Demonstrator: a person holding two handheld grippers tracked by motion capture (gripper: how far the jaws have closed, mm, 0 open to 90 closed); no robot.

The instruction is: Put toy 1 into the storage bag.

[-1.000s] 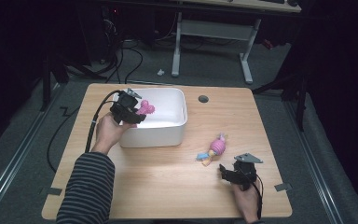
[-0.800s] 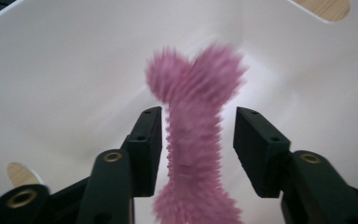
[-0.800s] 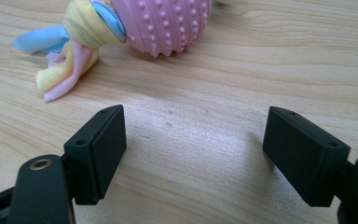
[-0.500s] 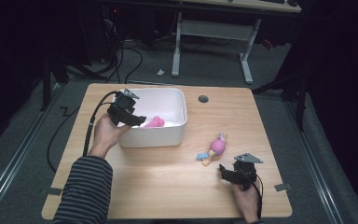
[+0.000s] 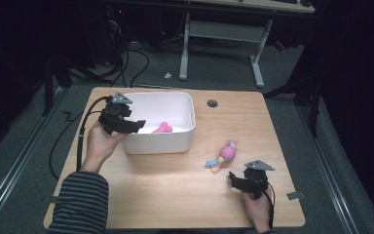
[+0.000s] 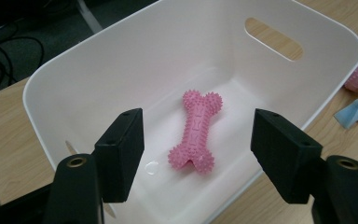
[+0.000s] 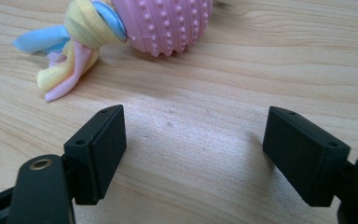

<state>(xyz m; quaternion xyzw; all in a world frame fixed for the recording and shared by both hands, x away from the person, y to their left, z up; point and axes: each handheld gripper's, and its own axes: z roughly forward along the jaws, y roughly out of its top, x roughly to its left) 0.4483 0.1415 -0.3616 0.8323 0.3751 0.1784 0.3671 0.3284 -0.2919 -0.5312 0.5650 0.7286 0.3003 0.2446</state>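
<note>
Pink against white, the bone toy (image 5: 162, 128) lies on the floor of the tub (image 5: 187, 105) in the high view, just ahead of the left claw (image 5: 139, 124), which hangs over the tub's near-left rim; its jaws have just been opening, and they stand apart with nothing between them, so the toy looks dropped in and let go. Well apart from it, the right claw (image 5: 232, 176) rests low on the wooden worktop (image 5: 175, 185), jaws spread and empty, with the ball toy (image 5: 224, 155) and its cloth tails just ahead, probably the next thing to be fetched. Along the left claw's own jaws, the bone toy (image 6: 196, 132) sits below and between the open pads, lying flat and clear of the tub (image 6: 51, 79) walls, released and at rest. Along the right claw's jaws, bare wood (image 7: 191, 140) lies between the parted pads, and the ball toy (image 7: 163, 23) with its knotted cloth (image 7: 70, 51) waits beyond them, untouched, near enough for a short reach forward.
</note>
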